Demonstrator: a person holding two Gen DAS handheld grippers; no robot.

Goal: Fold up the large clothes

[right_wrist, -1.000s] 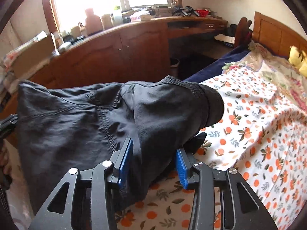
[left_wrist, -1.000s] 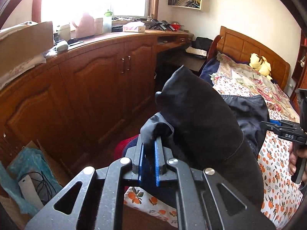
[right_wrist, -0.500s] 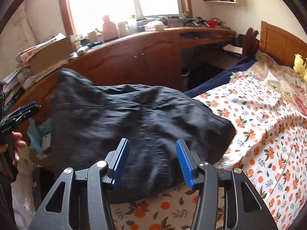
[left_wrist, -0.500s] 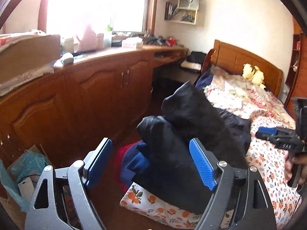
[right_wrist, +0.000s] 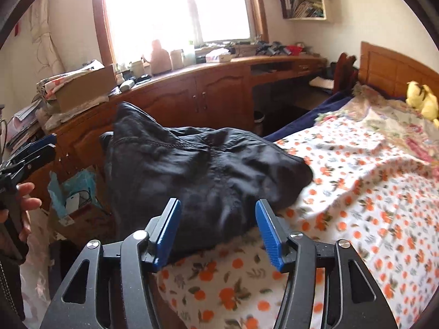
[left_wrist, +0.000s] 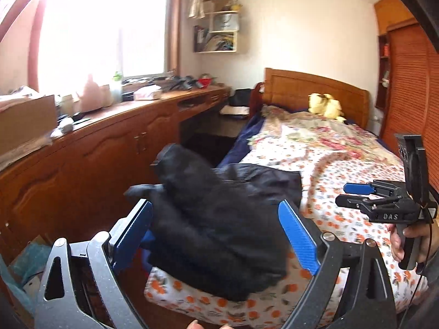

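The dark garment (right_wrist: 203, 170) is heaped at the near corner of the bed (right_wrist: 356, 192), released by both tools. The left tool (left_wrist: 216, 233) and right tool (right_wrist: 218, 230) are opening with nothing pinched. The cloth is judged soft and limp; it is best gripped at a hem or corner.

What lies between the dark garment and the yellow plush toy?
Only bedding: the orange-print sheet, then a floral quilt, in the right wrist view.
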